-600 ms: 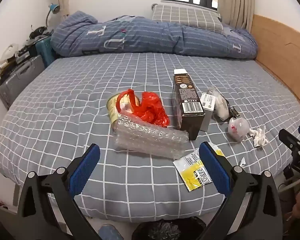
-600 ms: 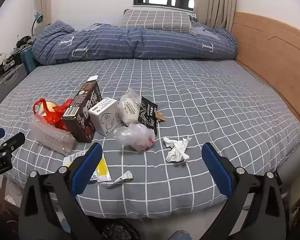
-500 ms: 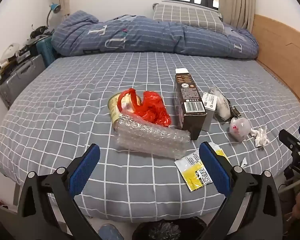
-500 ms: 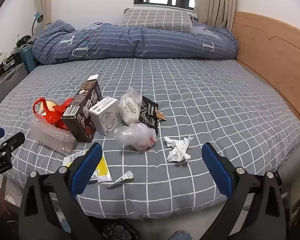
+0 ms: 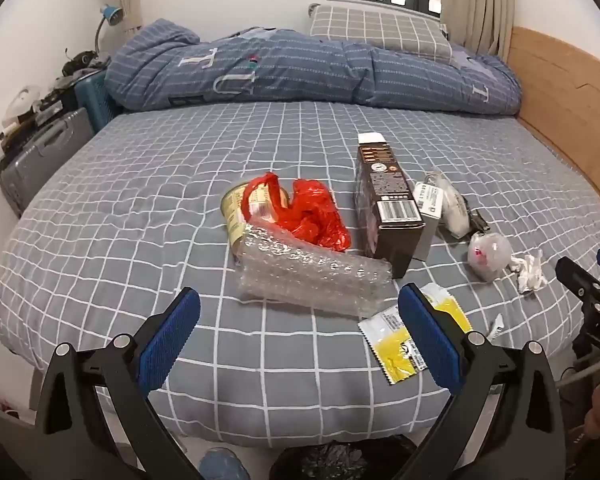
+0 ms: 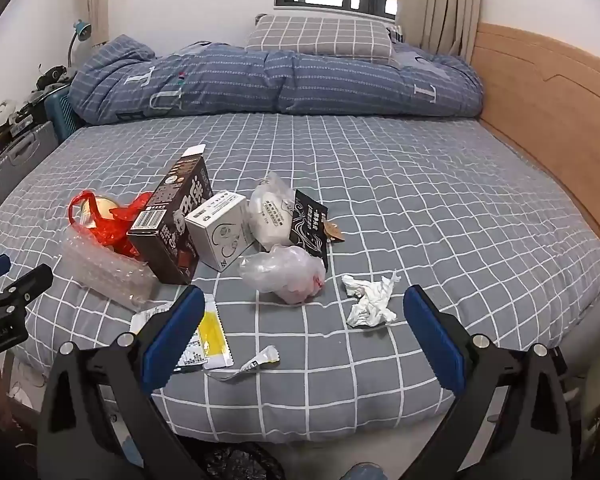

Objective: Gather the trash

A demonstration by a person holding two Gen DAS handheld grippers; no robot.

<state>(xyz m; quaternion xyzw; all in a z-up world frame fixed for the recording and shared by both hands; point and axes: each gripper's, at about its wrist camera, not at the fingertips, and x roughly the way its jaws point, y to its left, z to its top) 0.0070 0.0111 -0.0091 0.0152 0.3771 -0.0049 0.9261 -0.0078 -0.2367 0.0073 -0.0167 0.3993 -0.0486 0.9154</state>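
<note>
Cardboard, dark and tall, the carton [image 5: 388, 200] lies on the grey checked bed [image 5: 140, 200] amid the trash: bubble wrap [image 5: 312, 276] touching its left, crumpled tissue [image 6: 370, 300] well to its right. Only the right wrist view shows the black packet [image 6: 310, 224] behind the white box [image 6: 220, 232]. Left gripper [image 5: 300, 336] and right gripper [image 6: 300, 328] hover spread wide, empty.

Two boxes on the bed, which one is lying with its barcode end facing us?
The dark brown carton, the longer box, left of the white box. Its near end shows a barcode; the white box shows only a line drawing and small print.
</note>
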